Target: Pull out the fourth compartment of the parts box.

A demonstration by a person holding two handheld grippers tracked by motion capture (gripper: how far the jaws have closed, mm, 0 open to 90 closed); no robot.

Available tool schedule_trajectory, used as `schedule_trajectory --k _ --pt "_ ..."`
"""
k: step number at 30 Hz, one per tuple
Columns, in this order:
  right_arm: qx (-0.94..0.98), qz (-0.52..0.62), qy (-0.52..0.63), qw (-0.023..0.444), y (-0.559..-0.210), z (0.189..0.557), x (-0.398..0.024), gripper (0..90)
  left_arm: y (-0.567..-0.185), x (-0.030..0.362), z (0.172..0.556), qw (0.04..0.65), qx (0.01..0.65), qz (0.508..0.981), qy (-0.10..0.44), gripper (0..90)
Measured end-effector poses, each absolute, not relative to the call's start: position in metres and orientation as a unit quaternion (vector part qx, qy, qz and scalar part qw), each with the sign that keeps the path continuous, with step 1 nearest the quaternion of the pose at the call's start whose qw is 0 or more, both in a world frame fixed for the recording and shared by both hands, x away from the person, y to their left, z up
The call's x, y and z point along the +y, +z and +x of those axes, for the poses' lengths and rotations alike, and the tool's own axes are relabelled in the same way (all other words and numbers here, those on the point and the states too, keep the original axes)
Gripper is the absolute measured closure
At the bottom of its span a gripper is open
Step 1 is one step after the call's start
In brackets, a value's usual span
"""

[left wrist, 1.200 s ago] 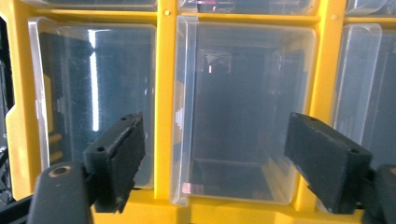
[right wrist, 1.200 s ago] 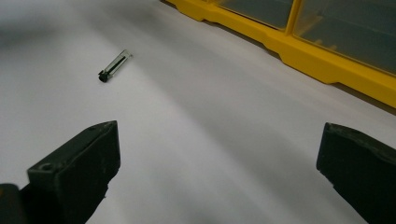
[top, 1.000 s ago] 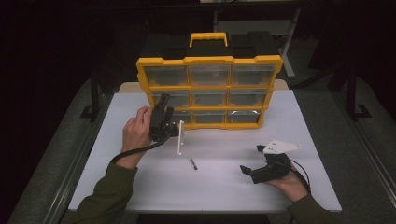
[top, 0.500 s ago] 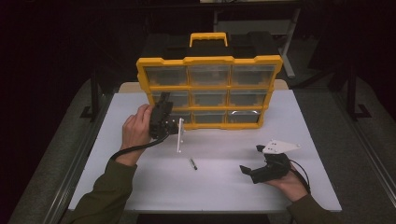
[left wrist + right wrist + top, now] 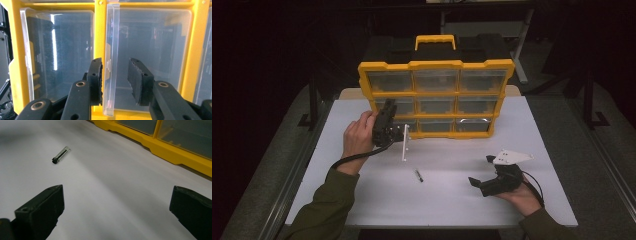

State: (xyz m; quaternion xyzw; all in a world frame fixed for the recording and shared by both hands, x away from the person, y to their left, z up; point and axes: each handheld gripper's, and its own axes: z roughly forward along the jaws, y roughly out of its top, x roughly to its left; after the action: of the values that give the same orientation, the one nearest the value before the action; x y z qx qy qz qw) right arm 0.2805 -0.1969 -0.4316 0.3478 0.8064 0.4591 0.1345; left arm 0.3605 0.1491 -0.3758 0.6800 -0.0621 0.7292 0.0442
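Left gripper view: the left gripper (image 5: 115, 82), jaws just narrowed and not yet clamped, is set astride the clear plastic drawer front (image 5: 111, 62) hanging open on the yellow compartment organiser (image 5: 100, 30), so a grip seems imminent.

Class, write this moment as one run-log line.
left claw: closing around clear drawer front, right pad apart | right claw: open, resting on table | small screw: untouched
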Motion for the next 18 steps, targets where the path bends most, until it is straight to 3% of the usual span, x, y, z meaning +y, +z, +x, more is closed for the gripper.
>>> schedule_trajectory --k 18 --pt "0.806 0.348 0.459 0.136 -0.4316 0.2806 -0.1974 0.0 -0.3731 0.1476 0.3657 0.046 -0.054 0.677 0.733 77.1"
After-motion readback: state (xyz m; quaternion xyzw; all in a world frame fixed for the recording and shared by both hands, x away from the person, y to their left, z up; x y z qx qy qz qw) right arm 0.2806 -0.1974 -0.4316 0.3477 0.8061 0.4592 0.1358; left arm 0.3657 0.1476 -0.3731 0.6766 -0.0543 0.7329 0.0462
